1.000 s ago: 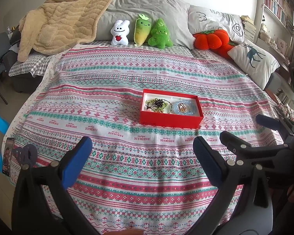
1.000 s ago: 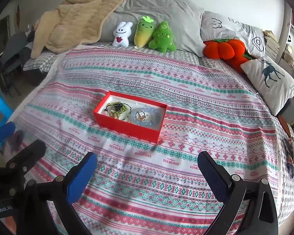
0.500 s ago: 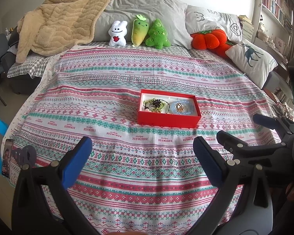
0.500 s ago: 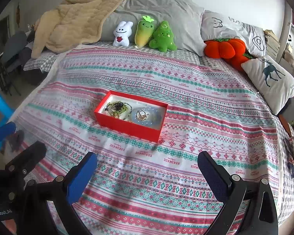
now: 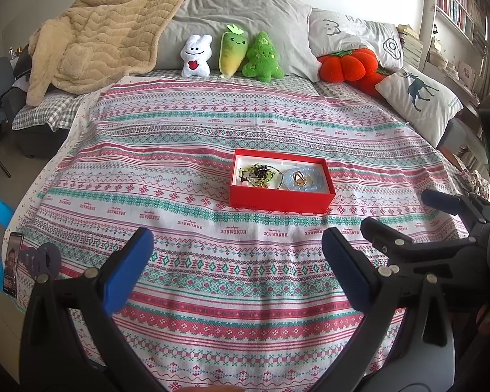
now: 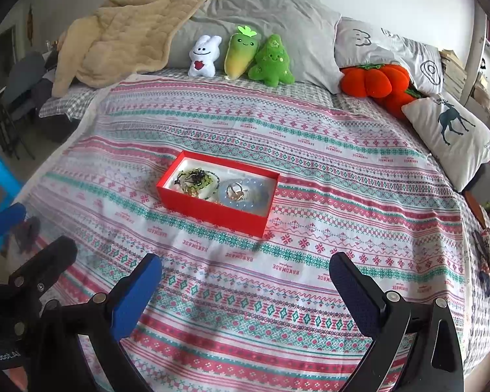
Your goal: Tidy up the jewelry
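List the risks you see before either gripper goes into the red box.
1. The green-and-black beaded piece looks tangled with other jewelry; lifting it may drag neighbours out.
2. The red box sits on a soft patterned bedspread, so pressing down could tip or slide it.
3. The gold ring lies inside the pale blue bracelet; the open right gripper may catch both.

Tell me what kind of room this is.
Most likely a bedroom: a bed under a patterned blanket, pillows and plush toys at its head, and bookshelves to the side. A red box of jewelry sits on the bed.
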{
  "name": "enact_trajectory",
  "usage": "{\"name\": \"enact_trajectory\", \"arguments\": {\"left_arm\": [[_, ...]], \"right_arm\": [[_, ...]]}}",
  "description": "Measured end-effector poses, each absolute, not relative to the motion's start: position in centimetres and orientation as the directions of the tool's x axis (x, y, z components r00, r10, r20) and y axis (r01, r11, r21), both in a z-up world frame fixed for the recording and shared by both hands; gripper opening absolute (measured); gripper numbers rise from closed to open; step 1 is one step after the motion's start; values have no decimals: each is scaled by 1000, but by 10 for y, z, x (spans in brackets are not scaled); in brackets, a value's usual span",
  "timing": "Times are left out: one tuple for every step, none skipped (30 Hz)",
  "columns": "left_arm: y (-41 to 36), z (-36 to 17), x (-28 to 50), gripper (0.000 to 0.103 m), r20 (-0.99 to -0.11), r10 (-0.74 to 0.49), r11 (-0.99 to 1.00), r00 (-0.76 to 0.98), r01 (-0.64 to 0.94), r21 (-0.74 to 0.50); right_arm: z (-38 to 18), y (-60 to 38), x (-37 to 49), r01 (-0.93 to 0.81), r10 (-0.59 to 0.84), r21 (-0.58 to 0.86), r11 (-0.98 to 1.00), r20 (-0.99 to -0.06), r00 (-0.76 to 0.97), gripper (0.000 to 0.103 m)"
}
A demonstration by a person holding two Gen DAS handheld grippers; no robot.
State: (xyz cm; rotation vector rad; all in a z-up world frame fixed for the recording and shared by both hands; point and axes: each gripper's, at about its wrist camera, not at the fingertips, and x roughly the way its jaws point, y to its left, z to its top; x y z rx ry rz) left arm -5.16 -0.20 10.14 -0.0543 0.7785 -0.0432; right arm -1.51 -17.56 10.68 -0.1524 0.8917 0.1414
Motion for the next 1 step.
{"name": "enact_trajectory", "arguments": {"left_arm": [[-2, 101, -52, 102, -700, -59, 998, 712, 19, -65]], "right_arm": [[106, -175, -15, -186, 60, -73, 980, -782, 620, 103]]}}
